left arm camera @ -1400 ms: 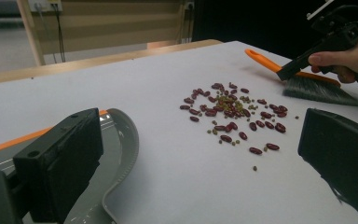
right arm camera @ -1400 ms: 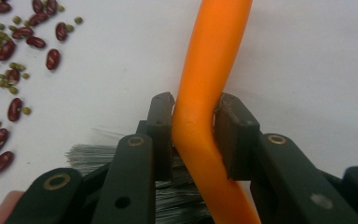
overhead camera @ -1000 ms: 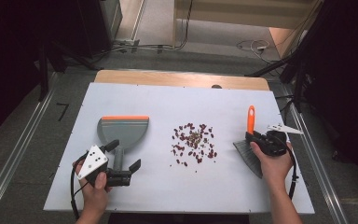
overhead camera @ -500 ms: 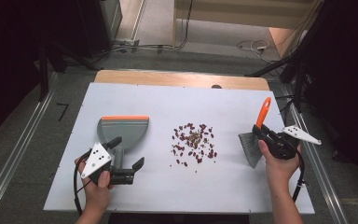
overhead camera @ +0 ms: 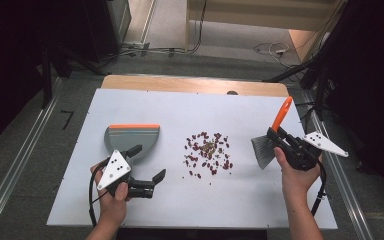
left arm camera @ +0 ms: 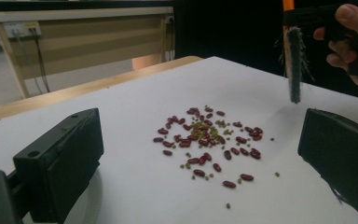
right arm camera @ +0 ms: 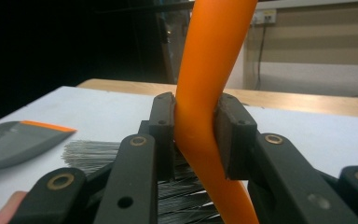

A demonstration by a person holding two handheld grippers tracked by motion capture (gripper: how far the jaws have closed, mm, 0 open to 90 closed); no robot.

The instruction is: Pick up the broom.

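A brush with an orange handle (overhead camera: pixel 282 115) and grey bristles (overhead camera: pixel 263 150) is lifted off the white table at the right. My right gripper (overhead camera: pixel 276 136) is shut on its handle (right arm camera: pixel 205 70), bristles hanging down toward the table. A scatter of red and green beans (overhead camera: pixel 207 152) lies at the table's middle. A grey dustpan (overhead camera: pixel 130 136) with an orange edge rests flat at the left. Just in front of the dustpan, my left gripper (overhead camera: pixel 147 162) is open and empty, facing the beans (left arm camera: pixel 207 137), with the brush (left arm camera: pixel 294 65) beyond them.
The white tabletop (overhead camera: pixel 180 107) has bare room behind and in front of the beans. A wooden strip (overhead camera: pixel 195 84) runs along its far edge. Dark stands and floor cables surround the table. In the right gripper view, the dustpan (right arm camera: pixel 18 140) lies far left.
The right hand has lifted the brush off the table, tilted it and carried it a little to the right. The left gripper has edged slightly right, still open.
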